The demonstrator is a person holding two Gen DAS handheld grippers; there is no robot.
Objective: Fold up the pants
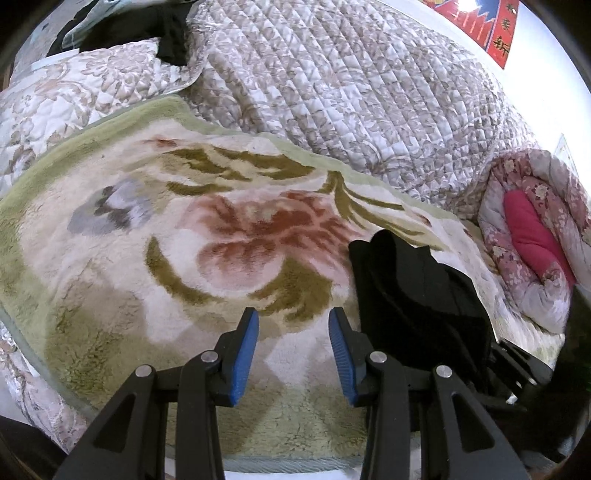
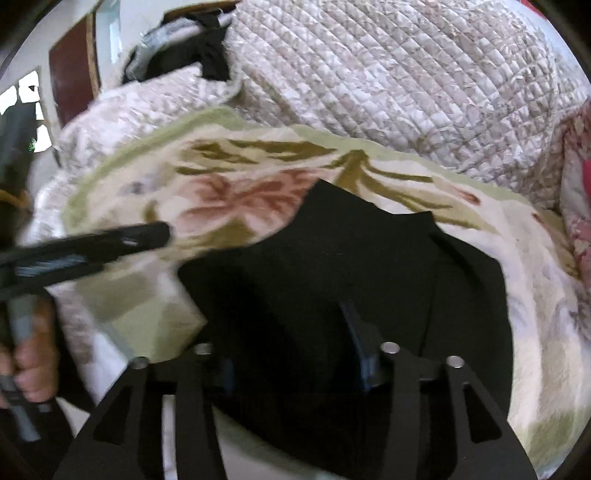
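Folded black pants (image 2: 332,266) lie on a floral fleece blanket (image 2: 240,192). My right gripper (image 2: 291,332) hovers right over them with its jaws apart. Dark cloth fills the gap between the dim blue pads (image 2: 356,332), and I see no pinch on it. In the left wrist view the pants (image 1: 417,295) sit to the right of my left gripper (image 1: 291,314). Its blue pads (image 1: 243,354) stand open with nothing between them, above the bare blanket (image 1: 229,236). From the right wrist view the left gripper's fingers (image 2: 147,232) reach in from the left, held by a hand (image 2: 33,362).
A quilted beige bedspread (image 1: 351,92) covers the bed behind the blanket. A rolled pink floral duvet (image 1: 528,240) lies at the right. Dark clothing (image 1: 147,37) is heaped at the far left corner. A red wall hanging (image 1: 487,26) shows at the top right.
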